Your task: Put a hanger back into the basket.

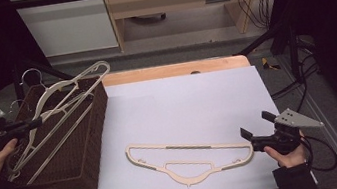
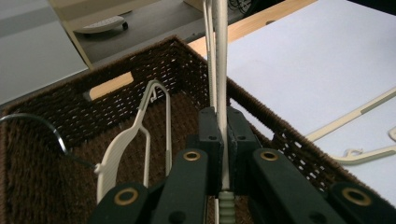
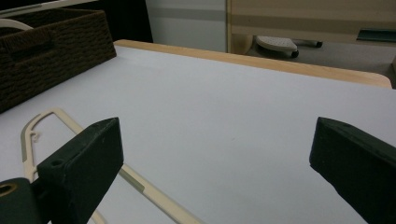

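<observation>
At frame left, my left gripper [image 1: 34, 122] clamps a smooth cream hanger [image 1: 65, 107] over the woven brown basket [image 1: 93, 136]. At lower right, my right gripper [image 1: 251, 138] gapes empty beside 1 flat hanger [image 1: 191, 158].

My black left gripper [image 2: 223, 140] pinches a cream hanger [image 2: 220, 70] over the dark-brown woven basket [image 1: 93, 136] — beside the basket, a cream-and-tan hanger [image 1: 191, 158] on the pale lavender-white table [image 1: 183, 102].
</observation>
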The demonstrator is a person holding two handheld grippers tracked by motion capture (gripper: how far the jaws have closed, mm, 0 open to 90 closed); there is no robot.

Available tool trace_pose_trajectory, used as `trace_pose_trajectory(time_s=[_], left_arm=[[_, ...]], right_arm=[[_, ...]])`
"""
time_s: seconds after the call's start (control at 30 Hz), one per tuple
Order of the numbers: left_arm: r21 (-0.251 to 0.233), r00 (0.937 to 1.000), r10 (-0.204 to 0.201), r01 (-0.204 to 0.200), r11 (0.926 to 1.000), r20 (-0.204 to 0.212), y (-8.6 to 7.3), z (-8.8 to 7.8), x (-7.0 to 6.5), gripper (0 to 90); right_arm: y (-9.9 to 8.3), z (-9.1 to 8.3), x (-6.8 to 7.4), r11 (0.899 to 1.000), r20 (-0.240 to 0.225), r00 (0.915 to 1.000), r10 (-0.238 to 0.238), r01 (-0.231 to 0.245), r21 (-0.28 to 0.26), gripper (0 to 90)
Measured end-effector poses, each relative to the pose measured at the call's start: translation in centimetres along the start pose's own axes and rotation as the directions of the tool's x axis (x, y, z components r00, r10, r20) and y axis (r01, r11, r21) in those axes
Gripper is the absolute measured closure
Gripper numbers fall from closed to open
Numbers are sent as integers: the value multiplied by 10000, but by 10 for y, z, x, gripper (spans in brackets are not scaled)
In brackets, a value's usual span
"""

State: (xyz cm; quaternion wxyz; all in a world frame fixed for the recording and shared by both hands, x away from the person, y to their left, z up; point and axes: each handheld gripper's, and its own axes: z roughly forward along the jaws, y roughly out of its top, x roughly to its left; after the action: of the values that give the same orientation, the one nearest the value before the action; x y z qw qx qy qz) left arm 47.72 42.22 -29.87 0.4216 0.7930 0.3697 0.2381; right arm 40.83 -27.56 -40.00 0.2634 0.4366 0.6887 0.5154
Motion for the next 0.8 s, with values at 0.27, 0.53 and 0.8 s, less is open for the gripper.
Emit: trace_pose_trajectory(time_s=[0.27,0.53,0.8], left_arm=[[161,9987,-389,394,9991,-330,-19,-6,17,867],[397,9957,-768,789,9961,-514,-39,-9,26,867],[1075,9935,-961,1024,9889,-617,-53,9,22,867]], right_arm=[[0,-1,0,10000,16,10000,17,-17,23,33],[-1,1,0,10000,26,10000,-59,59,40,33],[-1,1,1,10000,5,10000,6,-6,97,33]])
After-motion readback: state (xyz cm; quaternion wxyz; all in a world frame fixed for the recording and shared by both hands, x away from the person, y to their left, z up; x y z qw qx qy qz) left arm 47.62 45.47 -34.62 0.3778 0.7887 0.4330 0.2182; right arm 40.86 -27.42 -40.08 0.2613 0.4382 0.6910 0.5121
